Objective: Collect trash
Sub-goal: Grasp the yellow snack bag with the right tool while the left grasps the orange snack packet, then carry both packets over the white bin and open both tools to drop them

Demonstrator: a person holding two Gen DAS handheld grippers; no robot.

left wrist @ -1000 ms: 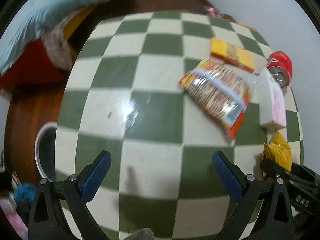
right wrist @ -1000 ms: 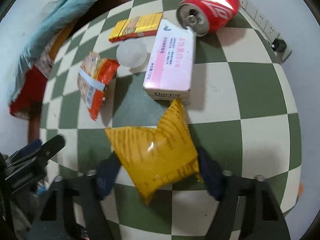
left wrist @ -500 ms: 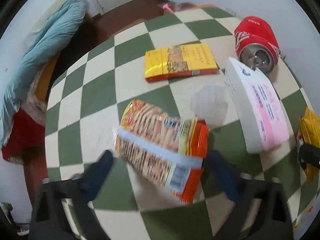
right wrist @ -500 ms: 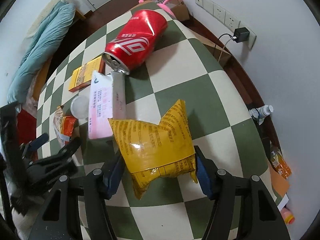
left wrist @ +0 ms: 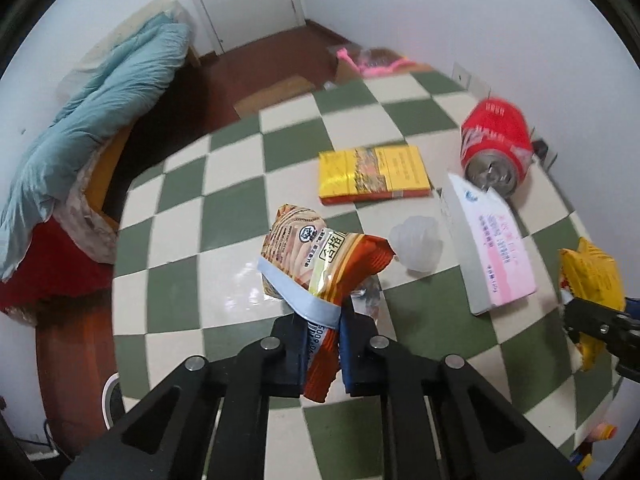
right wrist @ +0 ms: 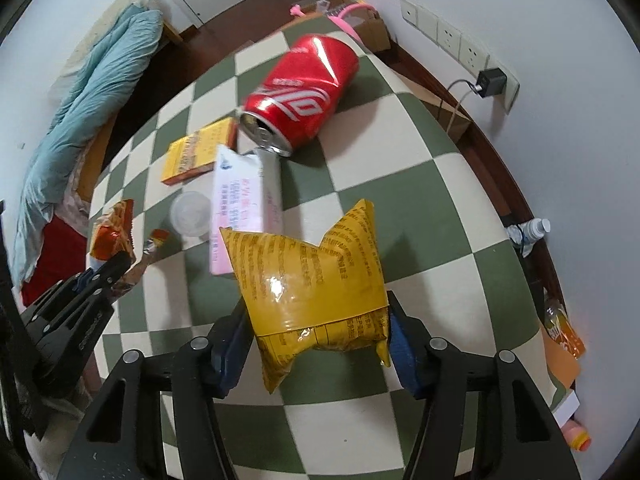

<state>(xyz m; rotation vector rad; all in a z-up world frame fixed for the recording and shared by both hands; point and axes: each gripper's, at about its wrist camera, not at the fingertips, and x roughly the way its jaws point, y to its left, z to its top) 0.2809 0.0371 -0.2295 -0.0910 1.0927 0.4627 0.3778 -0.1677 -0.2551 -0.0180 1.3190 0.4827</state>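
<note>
My left gripper [left wrist: 323,350] is shut on an orange snack packet [left wrist: 320,264] and holds it lifted above the green-and-white checked table [left wrist: 232,216]. My right gripper [right wrist: 318,344] is shut on a puffy yellow snack bag [right wrist: 316,280], also raised off the table. On the table lie a red soda can [right wrist: 304,92] on its side, a pink-and-white carton [right wrist: 244,204], a flat yellow box [left wrist: 372,174] and a clear plastic cup [left wrist: 416,246]. The right gripper with the yellow bag shows at the right edge of the left wrist view [left wrist: 592,280].
A blue quilt [left wrist: 92,120] lies on a bed beyond the table's left side. A cardboard box with pink plastic [right wrist: 352,20] stands at the far end. Wall sockets with a plugged charger [right wrist: 492,78] and bottles on the floor [right wrist: 532,232] are on the right.
My left gripper moved up to the orange packet, shut on it and lifted it. My right gripper kept the yellow bag and raised it higher off the table.
</note>
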